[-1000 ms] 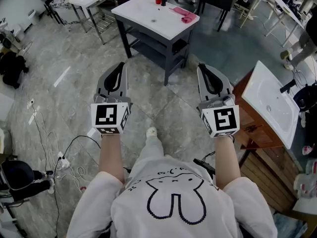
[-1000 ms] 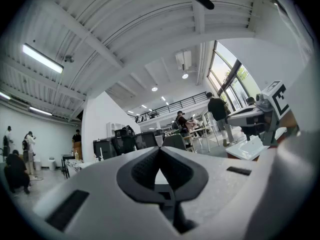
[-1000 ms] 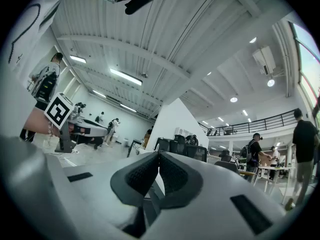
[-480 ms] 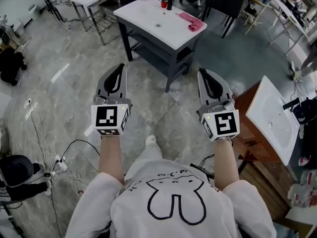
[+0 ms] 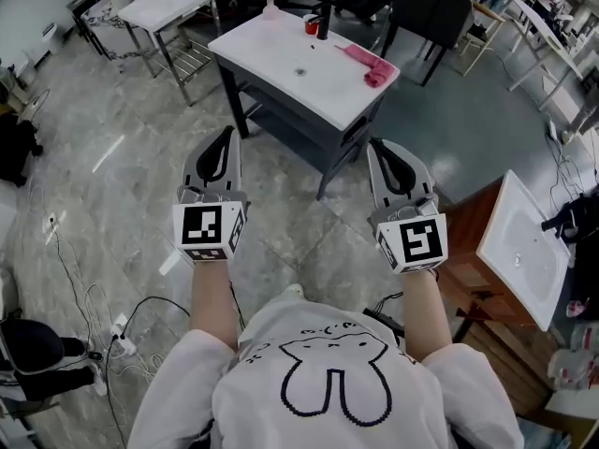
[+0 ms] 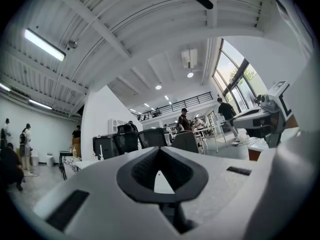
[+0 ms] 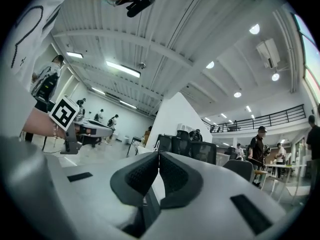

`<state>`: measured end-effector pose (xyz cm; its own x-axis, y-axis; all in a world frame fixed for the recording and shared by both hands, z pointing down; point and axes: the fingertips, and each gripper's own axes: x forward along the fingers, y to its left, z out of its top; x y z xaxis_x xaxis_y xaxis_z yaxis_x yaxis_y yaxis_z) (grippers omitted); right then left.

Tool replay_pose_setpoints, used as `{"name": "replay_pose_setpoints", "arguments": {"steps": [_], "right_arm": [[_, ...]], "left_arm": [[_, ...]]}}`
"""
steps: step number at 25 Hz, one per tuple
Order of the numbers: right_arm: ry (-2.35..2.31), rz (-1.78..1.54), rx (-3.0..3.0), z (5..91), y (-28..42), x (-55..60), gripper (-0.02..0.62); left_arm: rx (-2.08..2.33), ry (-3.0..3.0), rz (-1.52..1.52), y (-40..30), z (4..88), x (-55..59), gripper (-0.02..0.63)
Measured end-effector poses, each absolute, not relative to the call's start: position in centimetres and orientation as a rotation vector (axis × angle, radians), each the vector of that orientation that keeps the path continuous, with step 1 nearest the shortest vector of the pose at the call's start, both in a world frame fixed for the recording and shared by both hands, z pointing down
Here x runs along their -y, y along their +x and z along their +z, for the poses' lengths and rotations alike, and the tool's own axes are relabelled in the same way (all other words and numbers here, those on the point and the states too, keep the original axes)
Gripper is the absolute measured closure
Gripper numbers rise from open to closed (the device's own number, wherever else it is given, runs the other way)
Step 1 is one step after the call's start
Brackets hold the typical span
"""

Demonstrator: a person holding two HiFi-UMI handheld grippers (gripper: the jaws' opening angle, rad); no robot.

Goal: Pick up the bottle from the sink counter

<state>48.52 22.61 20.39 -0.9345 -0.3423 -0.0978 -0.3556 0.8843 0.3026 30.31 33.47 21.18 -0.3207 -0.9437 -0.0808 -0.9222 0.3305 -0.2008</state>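
Note:
The sink counter point(image 5: 281, 59) is a white top on a dark frame, ahead of me across the grey floor. A pale bottle point(image 5: 271, 8) stands at its far left corner. A red cup point(image 5: 311, 26), a black faucet point(image 5: 324, 21) and a pink cloth point(image 5: 370, 65) are also on it. My left gripper point(image 5: 223, 137) and right gripper point(image 5: 384, 150) are held side by side at waist height, well short of the counter. Both are shut and hold nothing. In the gripper views the left gripper point(image 6: 159, 153) and right gripper point(image 7: 158, 156) point up towards the ceiling.
A second white sink point(image 5: 529, 251) on a wooden cabinet stands close at my right. A white table point(image 5: 168, 3) and a wire rack point(image 5: 192, 54) are at the back left. Black chairs point(image 5: 426, 7) stand behind the counter. Cables point(image 5: 112, 321) lie on the floor at my left.
The sink counter has come nearer and sits lower in the head view. The right-hand sink has slid towards the frame's edge. Both grippers stay shut and level.

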Motion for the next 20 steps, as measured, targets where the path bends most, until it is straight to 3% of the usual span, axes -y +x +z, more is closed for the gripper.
{"name": "replay_pose_setpoints", "arguments": {"steps": [20], "right_arm": [[-0.478, 0.492, -2.999, 21.2, 35.8, -16.8, 0.565]], "left_arm": [[-2.444, -1.624, -0.187, 18.5, 21.4, -29.4, 0.600]]}}
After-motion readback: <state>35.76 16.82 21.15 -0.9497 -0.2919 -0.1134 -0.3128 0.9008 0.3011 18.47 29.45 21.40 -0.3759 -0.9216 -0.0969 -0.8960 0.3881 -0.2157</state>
